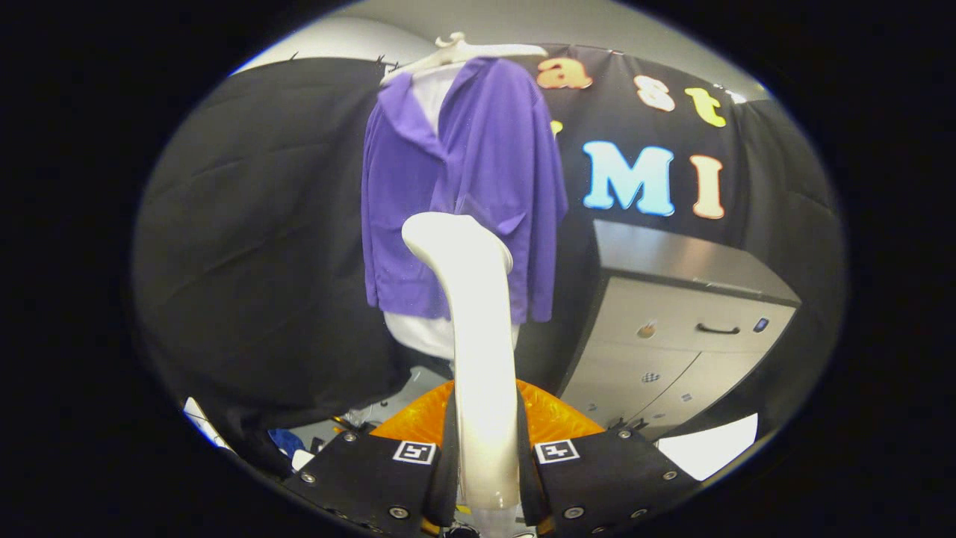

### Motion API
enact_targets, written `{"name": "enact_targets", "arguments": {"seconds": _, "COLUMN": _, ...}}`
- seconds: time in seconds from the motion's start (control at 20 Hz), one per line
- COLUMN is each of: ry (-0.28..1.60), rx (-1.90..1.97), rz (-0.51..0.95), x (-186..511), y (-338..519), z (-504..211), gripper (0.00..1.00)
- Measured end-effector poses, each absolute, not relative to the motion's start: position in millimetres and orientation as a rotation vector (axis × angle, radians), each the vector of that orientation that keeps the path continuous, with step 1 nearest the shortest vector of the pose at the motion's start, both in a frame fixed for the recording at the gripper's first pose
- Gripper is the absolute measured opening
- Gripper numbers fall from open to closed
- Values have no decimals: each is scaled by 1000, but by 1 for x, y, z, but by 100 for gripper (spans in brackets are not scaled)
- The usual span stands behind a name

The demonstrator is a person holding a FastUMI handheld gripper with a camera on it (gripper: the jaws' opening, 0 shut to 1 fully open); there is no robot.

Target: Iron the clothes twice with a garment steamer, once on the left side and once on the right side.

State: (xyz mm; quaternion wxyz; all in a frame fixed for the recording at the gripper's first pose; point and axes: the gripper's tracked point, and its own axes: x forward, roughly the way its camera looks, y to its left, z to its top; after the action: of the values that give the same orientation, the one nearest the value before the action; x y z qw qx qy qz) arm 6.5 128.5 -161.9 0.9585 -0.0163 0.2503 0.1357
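Observation:
A purple shirt (478, 187) hangs over a white garment (422, 332) on a white hanger (463, 52) against the black cloth wall. My gripper (485, 456) is shut on the handle of a white garment steamer (478, 329), which stands upright between the two black fingers (377, 467). The steamer's head (455, 232) bends toward the shirt and sits in front of its lower middle part. Whether the head touches the fabric I cannot tell.
A grey cabinet (687, 329) with a drawer handle and doors stands to the right of the shirt. An orange object (553, 418) lies just beyond the fingers. Small items litter the floor at the lower left (287, 441).

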Motion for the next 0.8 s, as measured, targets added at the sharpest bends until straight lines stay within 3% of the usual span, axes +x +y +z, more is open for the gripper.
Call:
{"name": "enact_targets", "arguments": {"seconds": 0.4, "ry": 223, "rx": 12, "rz": 195, "x": -39, "y": 56, "z": -64, "gripper": 34}}
{"name": "enact_targets", "arguments": {"seconds": 0.8, "ry": 155, "rx": 22, "rz": 53, "x": -57, "y": 38, "z": -43, "gripper": 34}}
